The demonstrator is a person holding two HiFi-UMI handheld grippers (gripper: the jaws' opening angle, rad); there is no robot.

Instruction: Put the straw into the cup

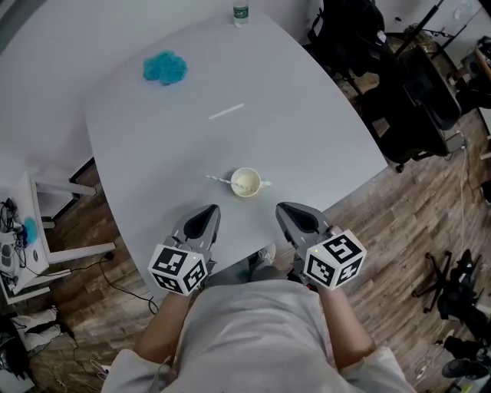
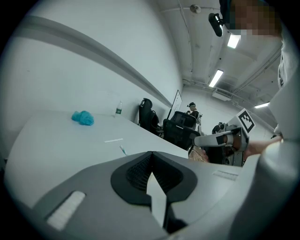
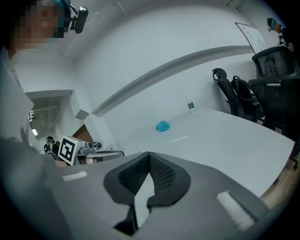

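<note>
A small cream cup [image 1: 245,182] stands on the white table [image 1: 307,130], just ahead of both grippers. A thin straw [image 1: 218,180] with a teal tip lies flat at the cup's left side; whether its end reaches the rim I cannot tell. The same straw [image 2: 123,150] shows beyond the left jaws. A white wrapped strip [image 1: 227,112] lies farther back. My left gripper [image 1: 209,209] is shut and holds nothing, near the table's front edge, left of the cup. My right gripper [image 1: 285,208] is also shut and holds nothing, right of the cup.
A crumpled blue cloth [image 1: 165,67] lies at the far left of the table. A water bottle [image 1: 241,13] stands at the far edge. Black office chairs [image 1: 406,92] crowd the right side. A white side table [image 1: 46,230] with cables stands at the left.
</note>
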